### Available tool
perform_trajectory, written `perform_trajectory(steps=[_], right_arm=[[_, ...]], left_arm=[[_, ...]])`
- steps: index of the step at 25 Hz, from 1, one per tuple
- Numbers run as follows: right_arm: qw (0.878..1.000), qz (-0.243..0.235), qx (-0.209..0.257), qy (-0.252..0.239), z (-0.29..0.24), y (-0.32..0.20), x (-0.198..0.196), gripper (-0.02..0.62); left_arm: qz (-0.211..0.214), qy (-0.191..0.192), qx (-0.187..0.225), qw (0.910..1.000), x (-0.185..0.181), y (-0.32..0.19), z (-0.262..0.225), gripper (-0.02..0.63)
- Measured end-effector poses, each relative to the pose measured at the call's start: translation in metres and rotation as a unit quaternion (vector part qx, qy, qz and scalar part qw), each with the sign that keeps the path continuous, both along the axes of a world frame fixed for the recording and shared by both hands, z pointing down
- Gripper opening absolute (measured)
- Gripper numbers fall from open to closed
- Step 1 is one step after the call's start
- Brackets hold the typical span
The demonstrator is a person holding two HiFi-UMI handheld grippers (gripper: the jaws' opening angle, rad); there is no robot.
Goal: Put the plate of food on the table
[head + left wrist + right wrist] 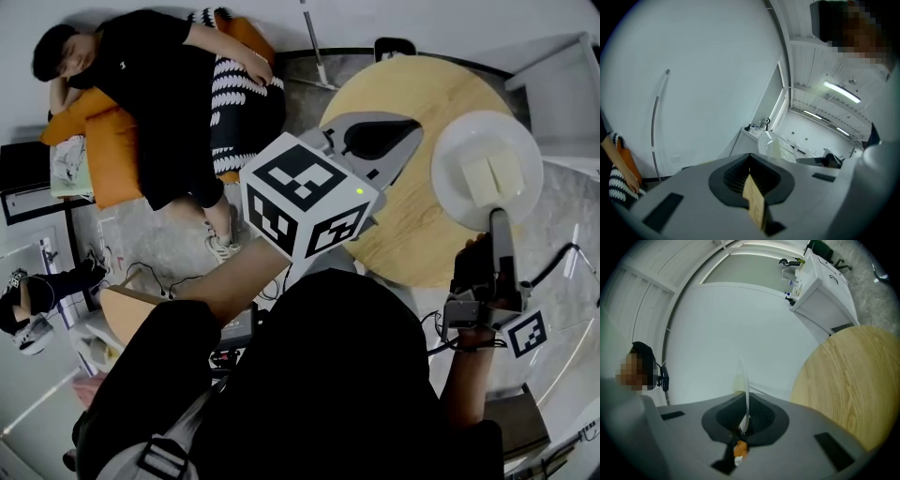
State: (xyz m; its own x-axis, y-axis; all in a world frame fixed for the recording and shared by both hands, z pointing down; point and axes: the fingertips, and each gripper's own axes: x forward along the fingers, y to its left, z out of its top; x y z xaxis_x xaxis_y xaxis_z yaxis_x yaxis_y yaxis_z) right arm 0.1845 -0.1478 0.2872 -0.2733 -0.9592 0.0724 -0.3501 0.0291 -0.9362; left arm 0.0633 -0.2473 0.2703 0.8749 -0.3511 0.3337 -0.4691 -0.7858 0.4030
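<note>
Right gripper (499,220) clamps the near rim of the plate (487,131) (food (492,176) on it) over the table's (403,225) right edge; left gripper (380,139) closed, empty, alongside.

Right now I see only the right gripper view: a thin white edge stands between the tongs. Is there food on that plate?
Observer: Yes. The head view shows two pale blocks on the white plate.
Operator: What lies under it?
Observer: The round wooden table, mostly; the plate's right rim passes beyond its edge.
Operator: And my other hand?
Observer: The left tongs hang closed above the table's left part, apart from the plate.
</note>
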Motion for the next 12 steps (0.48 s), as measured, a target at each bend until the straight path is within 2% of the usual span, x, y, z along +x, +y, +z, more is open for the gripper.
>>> perform_trajectory(steps=[12], right_arm=[[0.999,-0.001,-0.037,-0.002,0.042,0.001,0.012,0.017]], left_arm=[[-0.001,-0.021,-0.031,0.9993,0.005,0.000,0.035,0.006]])
